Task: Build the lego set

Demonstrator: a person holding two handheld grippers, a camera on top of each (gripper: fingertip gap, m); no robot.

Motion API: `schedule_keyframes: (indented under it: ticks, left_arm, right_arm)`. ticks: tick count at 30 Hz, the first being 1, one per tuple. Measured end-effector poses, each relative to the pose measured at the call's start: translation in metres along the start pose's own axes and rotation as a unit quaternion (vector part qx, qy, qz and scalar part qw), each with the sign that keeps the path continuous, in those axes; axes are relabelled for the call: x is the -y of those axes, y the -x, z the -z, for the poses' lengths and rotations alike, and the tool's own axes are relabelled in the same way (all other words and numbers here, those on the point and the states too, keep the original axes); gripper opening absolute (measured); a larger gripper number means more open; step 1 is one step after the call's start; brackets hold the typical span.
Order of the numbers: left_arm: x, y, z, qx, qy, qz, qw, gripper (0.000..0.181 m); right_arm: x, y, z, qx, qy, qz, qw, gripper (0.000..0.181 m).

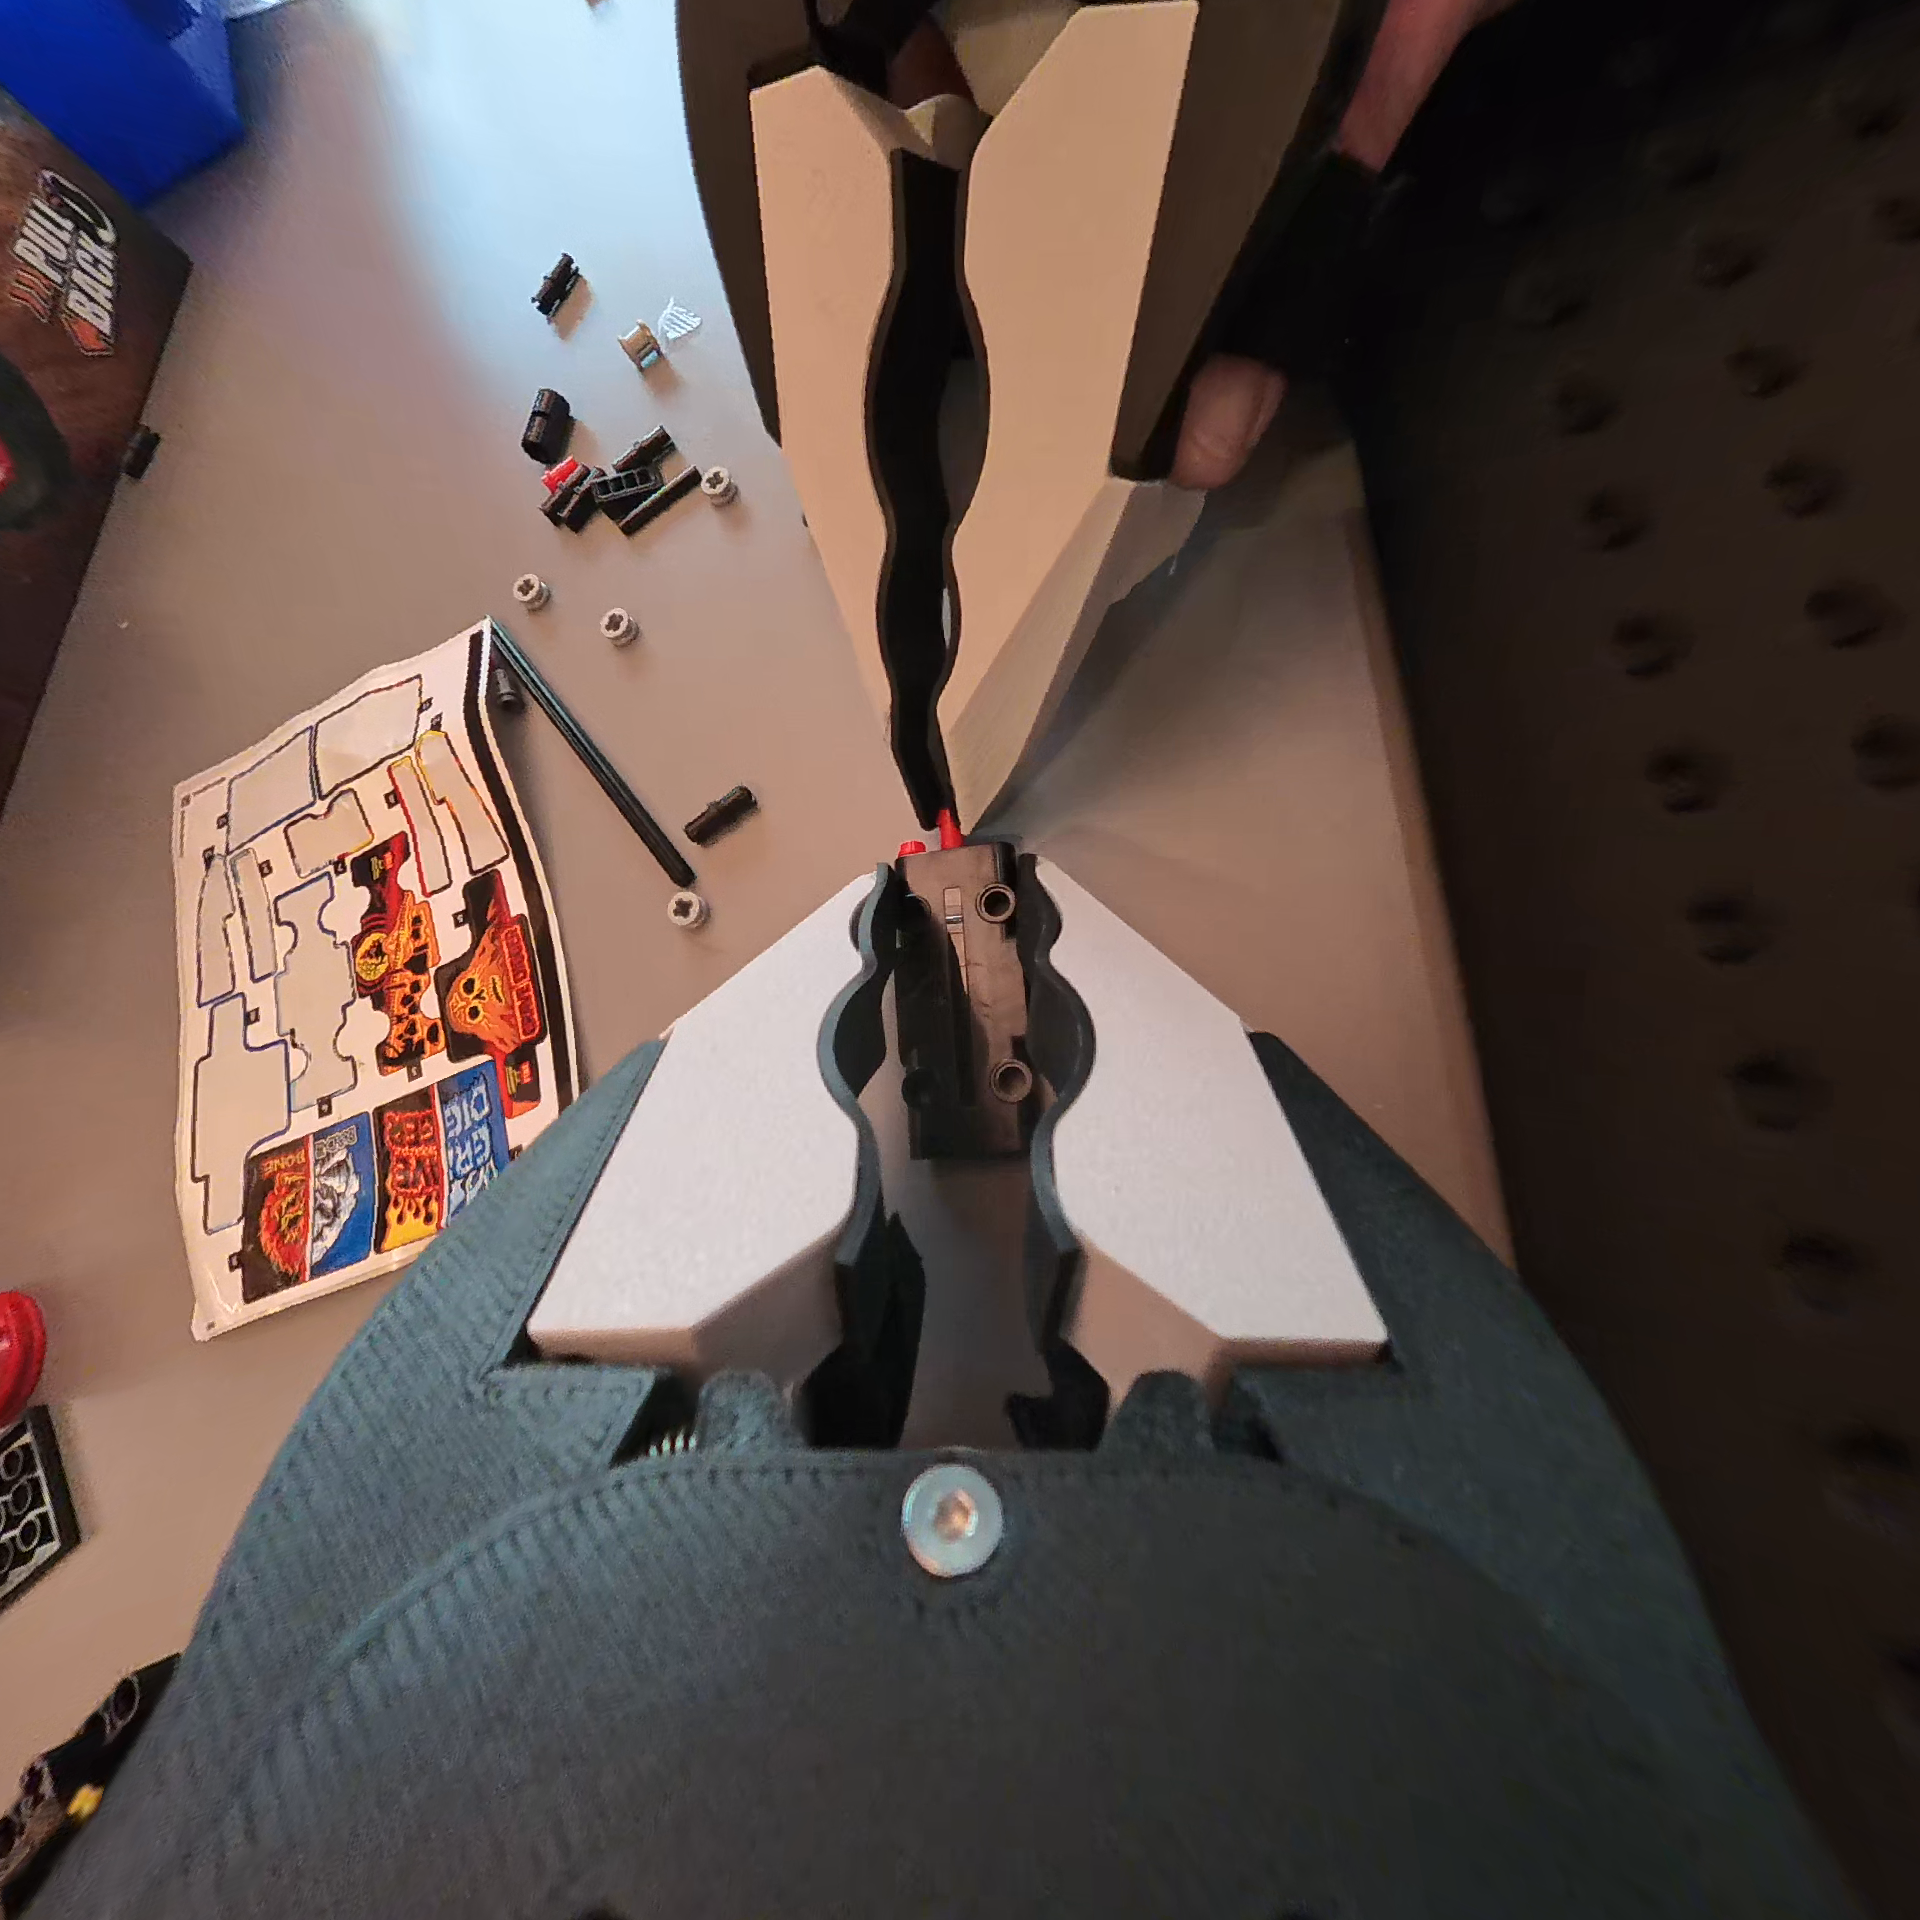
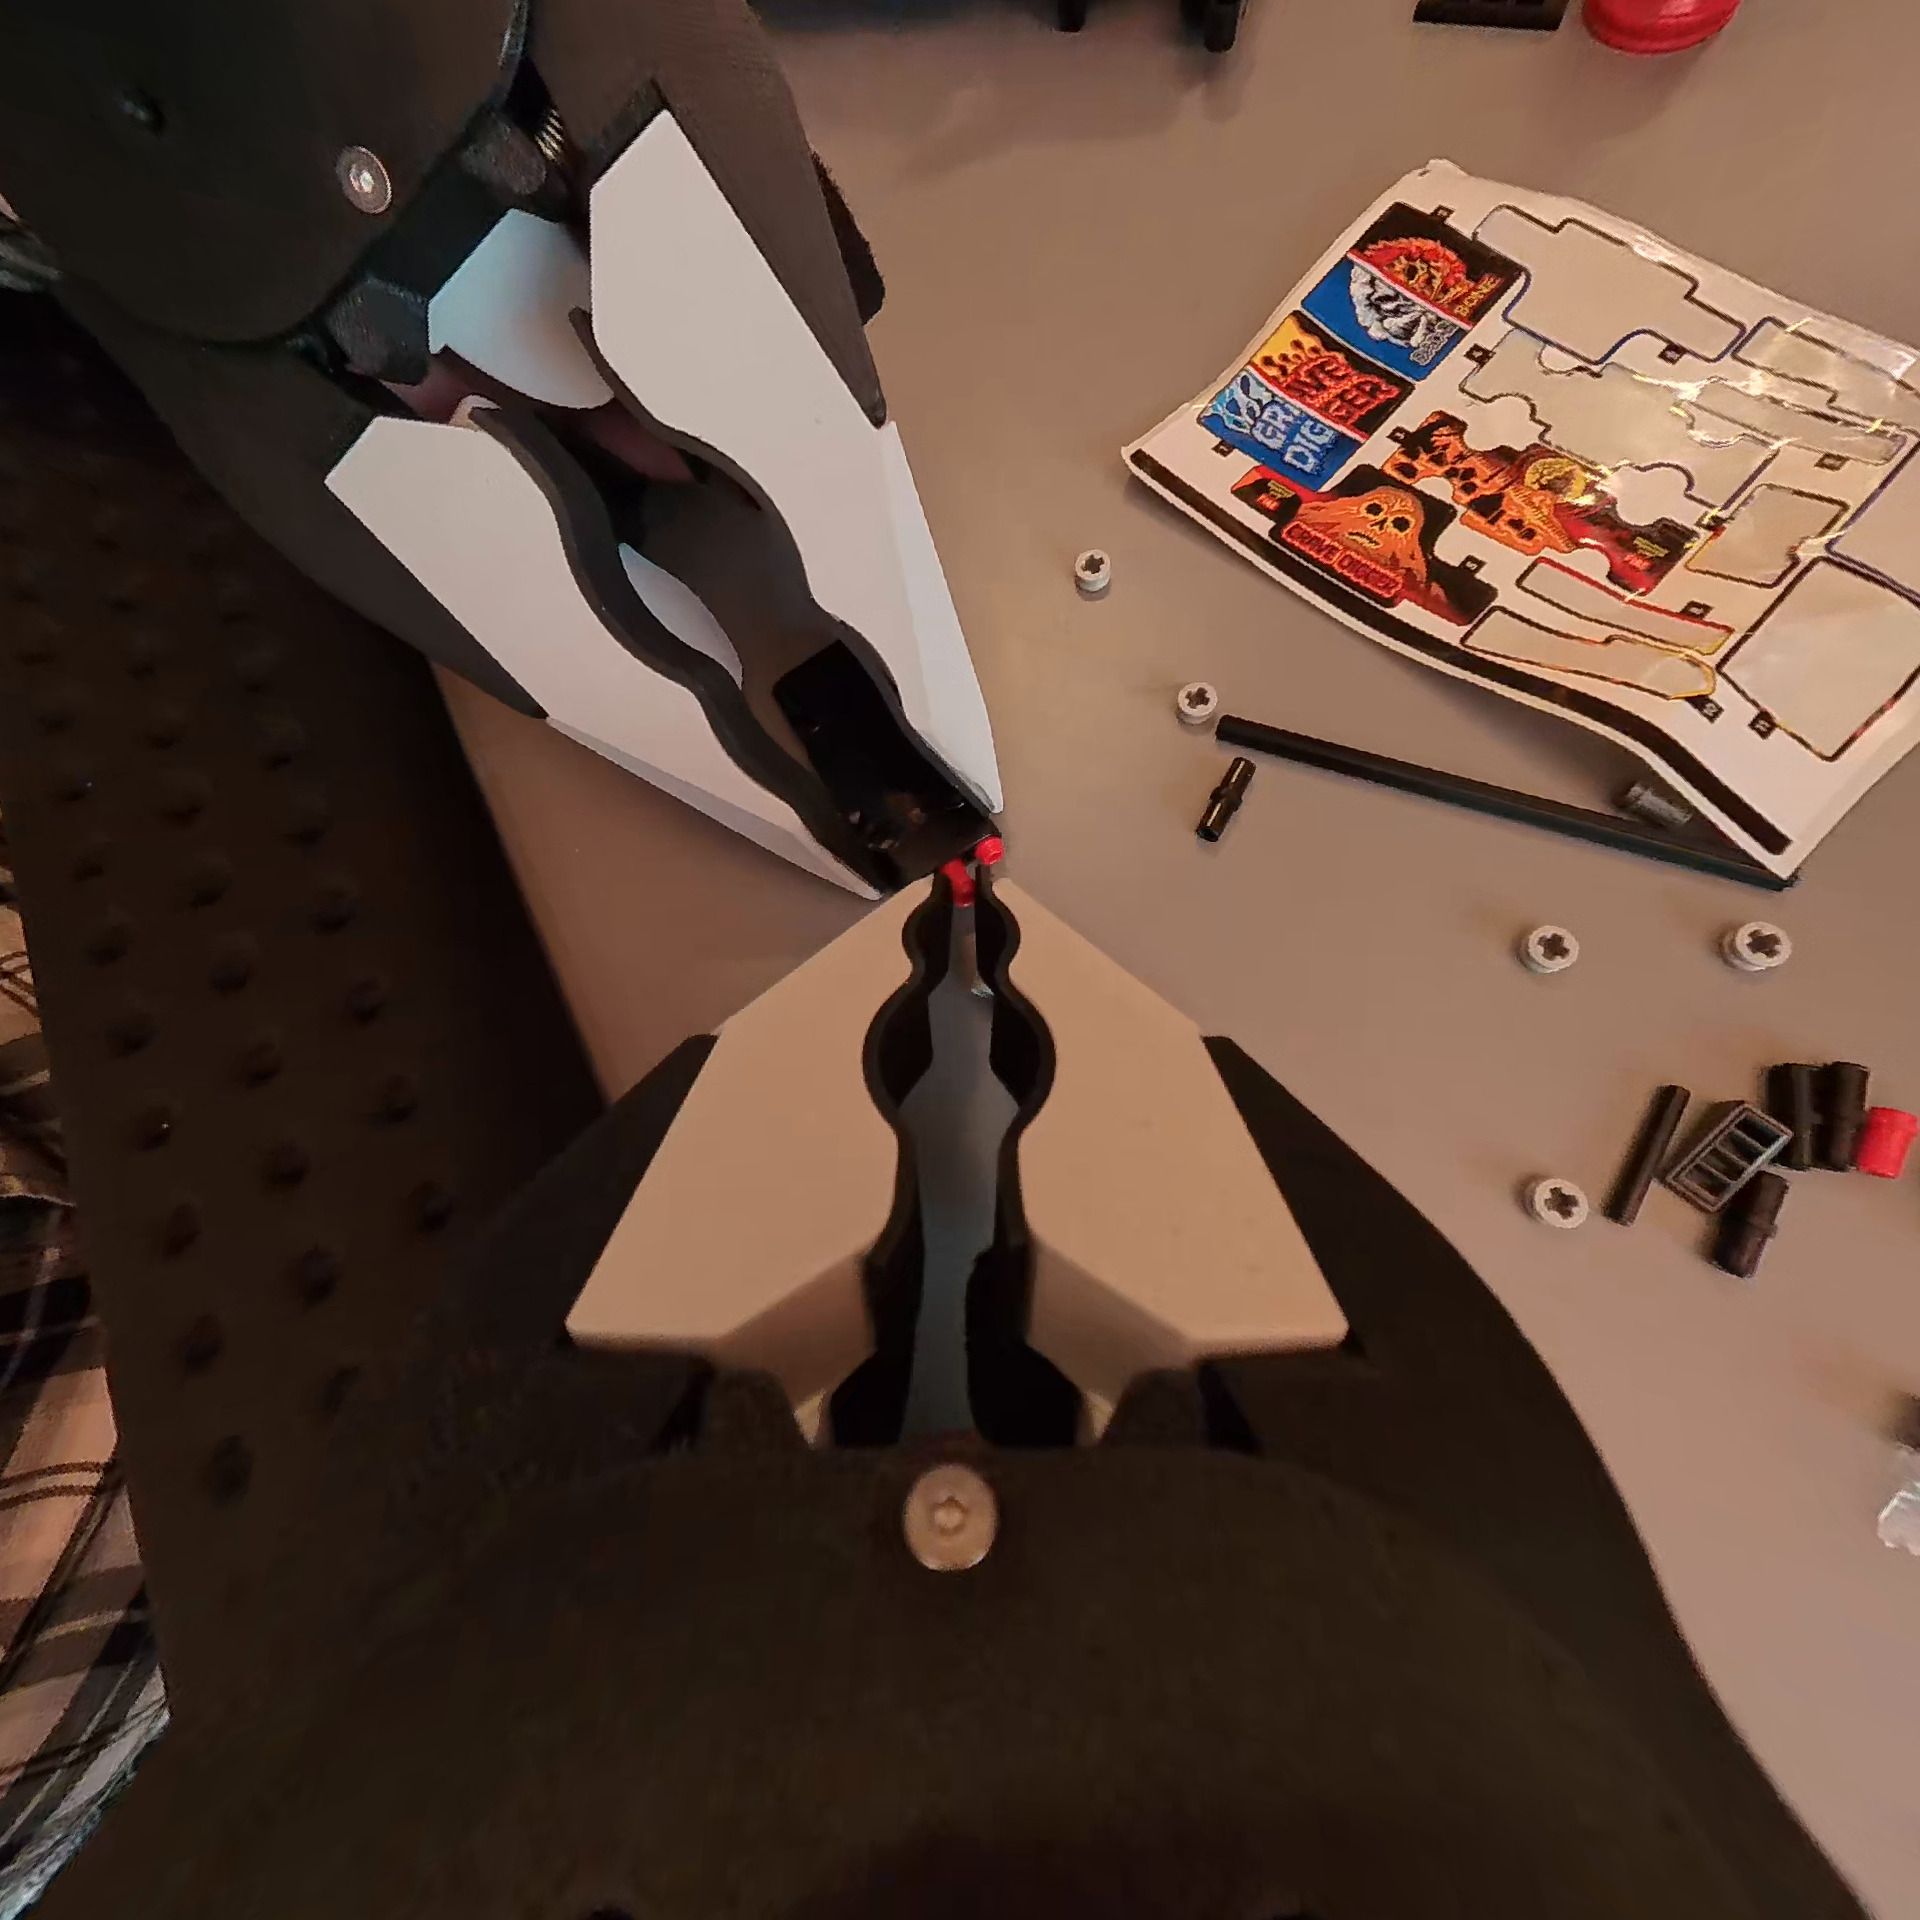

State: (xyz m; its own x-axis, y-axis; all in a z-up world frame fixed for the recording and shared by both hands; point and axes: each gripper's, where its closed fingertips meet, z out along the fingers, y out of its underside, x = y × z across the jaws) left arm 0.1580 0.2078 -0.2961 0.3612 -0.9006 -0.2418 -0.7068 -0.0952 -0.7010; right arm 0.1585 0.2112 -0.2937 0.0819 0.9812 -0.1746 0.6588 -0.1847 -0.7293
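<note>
Left wrist view, taken left to right with the black motor block [image 1: 961, 997] as landmark. Far left of the block lie a dark printed box [image 1: 62, 343] and a blue box [image 1: 114, 83]; nearer, the sticker sheet [image 1: 364, 987] lies flat on the grey table [image 1: 312, 436], with a long black axle [image 1: 592, 753] along its block-side edge. Between sheet and block sit grey bushes [image 1: 687, 909], a short black connector [image 1: 717, 816] and, farther up the table, a cluster of small black parts [image 1: 613, 488]. At centre the left gripper [image 1: 961, 883] is clamped on the block, whose long axis runs along the fingers, its far end projecting past the tips. A red pin [image 1: 910, 847] appears already seated at that end. Directly beyond, tip to tip, the right gripper [image 1: 930, 805] is nearly closed on a second red pin [image 1: 948, 828], axis roughly in line with the block. Judged step: pressing this pin into the block's end hole; alignment of pin and hole governs it, and nothing stands between them. Right of the block the table ends at a dark studded surface [image 1: 1662, 831]. The loose parts lie well apart from both grippers.
</note>
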Motion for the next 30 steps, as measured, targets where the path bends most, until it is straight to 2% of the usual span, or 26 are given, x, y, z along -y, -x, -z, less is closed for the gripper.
schedule_keyframes:
  ticks: [20,30]
  left_arm:
    - [0.0002,-0.0005,0.0,0.001,-0.003,-0.008,1.0,0.021]
    - [0.002,-0.0075,0.0013,-0.032,-0.016,-0.024,0.999,0.021]
  right_arm:
    - [-0.0005,0.0019,-0.0016,-0.003,0.004,0.029,1.0,0.001]
    - [-0.0031,0.008,-0.0032,0.021,0.014,0.096,0.995,0.001]
